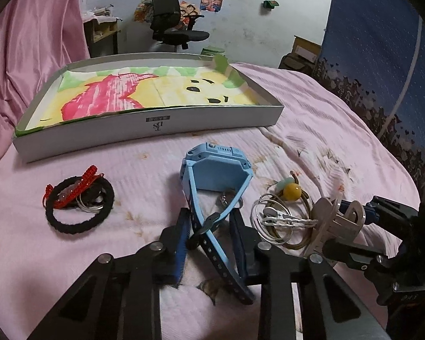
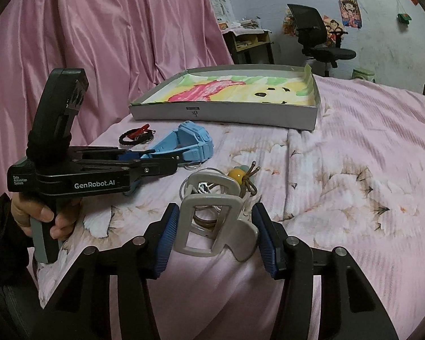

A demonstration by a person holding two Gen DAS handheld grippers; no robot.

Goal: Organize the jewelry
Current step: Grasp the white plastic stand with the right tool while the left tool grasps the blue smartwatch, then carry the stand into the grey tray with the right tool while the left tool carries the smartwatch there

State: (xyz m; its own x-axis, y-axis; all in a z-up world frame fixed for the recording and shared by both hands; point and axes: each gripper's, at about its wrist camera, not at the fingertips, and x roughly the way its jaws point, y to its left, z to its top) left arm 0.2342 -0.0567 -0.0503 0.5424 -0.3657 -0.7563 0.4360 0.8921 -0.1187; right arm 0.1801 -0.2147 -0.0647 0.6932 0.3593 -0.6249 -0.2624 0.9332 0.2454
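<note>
On the pink bedspread lies a light blue smartwatch (image 1: 218,170) (image 2: 195,141). My left gripper (image 1: 209,226) (image 2: 178,161) is shut on its strap, which crosses between the blue pads. My right gripper (image 2: 215,226) (image 1: 342,215) is shut on a beige claw hair clip (image 2: 212,226) (image 1: 337,221). Just beyond the clip lie thin silver bangles (image 1: 269,226) and a hair tie with a yellow bead (image 1: 291,191) (image 2: 236,174). Further left sits a black hair tie with a red braided bracelet (image 1: 79,206) (image 2: 133,137). A shallow white box (image 1: 155,124) (image 2: 226,113), lined with a colourful cloth, stands behind them all.
Pink curtains (image 2: 99,42) hang at the left and a dark blue cloth (image 1: 382,56) at the right. A black office chair (image 1: 172,22) and a small desk stand far behind the bed. A person's hand (image 2: 42,218) grips the left tool's handle.
</note>
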